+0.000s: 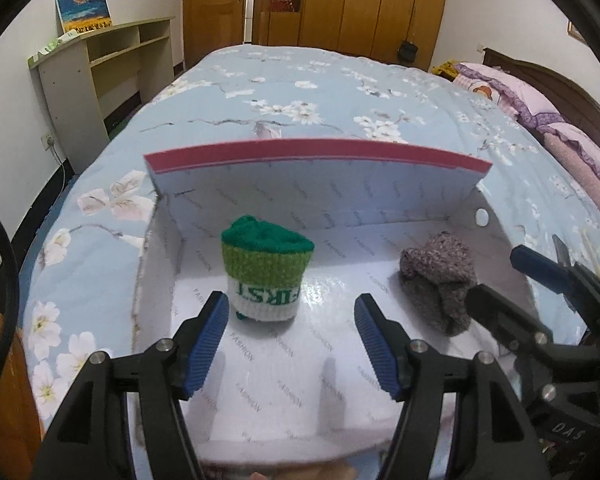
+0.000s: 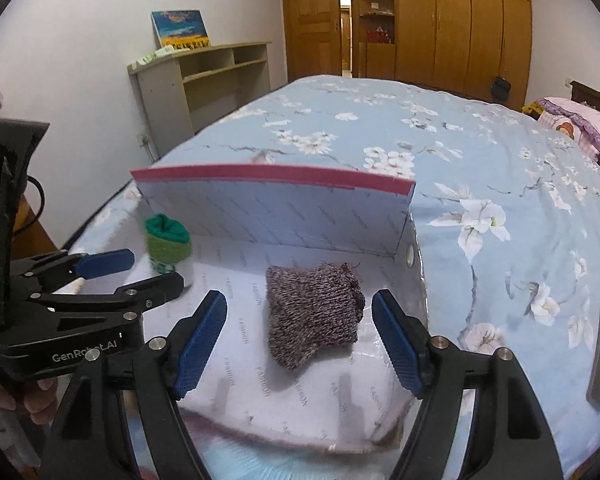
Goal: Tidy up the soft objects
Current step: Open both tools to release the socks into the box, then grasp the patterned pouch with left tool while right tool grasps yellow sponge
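Two rolled sock bundles sit inside an open white box (image 1: 380,216) that lies on the bed (image 1: 340,80), lid (image 1: 316,152) propped up at the far side. That makes a back wall, so nothing rolls off toward the quilt.

Green/white sock roll (image 1: 266,276) stands upright on its cuff end near the box's left side, w/ the lettering showing. It stands apart from the left wall and just ahead of the left tool (image 1: 292,340). Grey-brown knitted bundle (image 2: 314,316) lies flat on the box floor toward the right side, near the wall with the round hole. The 2 bundles are well apart, prob. so each gets its own spot and the box fills in a row.

Left tool: wide, nothing between the pads, green roll just beyond the tips and untouched. Right tool (image 2: 300,340): wide too, empty; the grey bundle lies between and beyond its pads, but no pad presses on it. Both point down into the box, side by side, each lined up w/ its own bundle.

Judgement: both bundles look set down and released, so this pair is done. Next wld be fetching more soft items, tho none show on the quilt here.
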### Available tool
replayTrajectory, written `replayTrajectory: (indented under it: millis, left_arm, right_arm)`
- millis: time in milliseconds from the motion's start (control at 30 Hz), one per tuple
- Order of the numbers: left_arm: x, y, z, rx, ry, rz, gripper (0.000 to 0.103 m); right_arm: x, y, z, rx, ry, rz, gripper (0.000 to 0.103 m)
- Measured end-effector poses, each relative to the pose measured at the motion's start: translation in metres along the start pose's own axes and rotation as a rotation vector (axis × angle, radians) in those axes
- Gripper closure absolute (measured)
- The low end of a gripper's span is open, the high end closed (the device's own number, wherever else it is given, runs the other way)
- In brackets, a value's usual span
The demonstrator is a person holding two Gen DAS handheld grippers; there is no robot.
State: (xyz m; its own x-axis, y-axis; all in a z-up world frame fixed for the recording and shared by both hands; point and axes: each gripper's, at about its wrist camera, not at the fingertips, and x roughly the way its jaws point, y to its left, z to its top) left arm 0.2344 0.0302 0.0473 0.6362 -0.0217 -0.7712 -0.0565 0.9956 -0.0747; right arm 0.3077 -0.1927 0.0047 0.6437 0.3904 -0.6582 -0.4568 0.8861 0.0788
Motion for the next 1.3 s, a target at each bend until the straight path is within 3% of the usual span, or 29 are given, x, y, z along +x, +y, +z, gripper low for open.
replayTrajectory:
  millis: [533, 667, 1033, 1300]
  left_arm:
    - [-0.073, 0.017, -0.043, 0.014, -0.077, -0.007, 0.034]
    - [-0.081, 0.017, -0.063, 0.037, -0.092, 0.023, 0.034]
    - [-0.081, 0.026, -0.109, 0.014, -0.087, 0.038, 0.034]
    - [-0.068, 0.040, -0.124, -0.015, -0.076, 0.043, 0.034]
  right_arm:
    - [-0.073, 0.008, -0.034, 0.006, -0.061, 0.063, 0.026]
    - [-0.088, 0.010, -0.047, 0.002, -0.074, 0.072, 0.026]
    - [-0.115, 0.021, -0.086, -0.011, -0.070, 0.085, 0.026]
    - [-0.125, 0.026, -0.113, -0.004, -0.042, 0.097, 0.026]
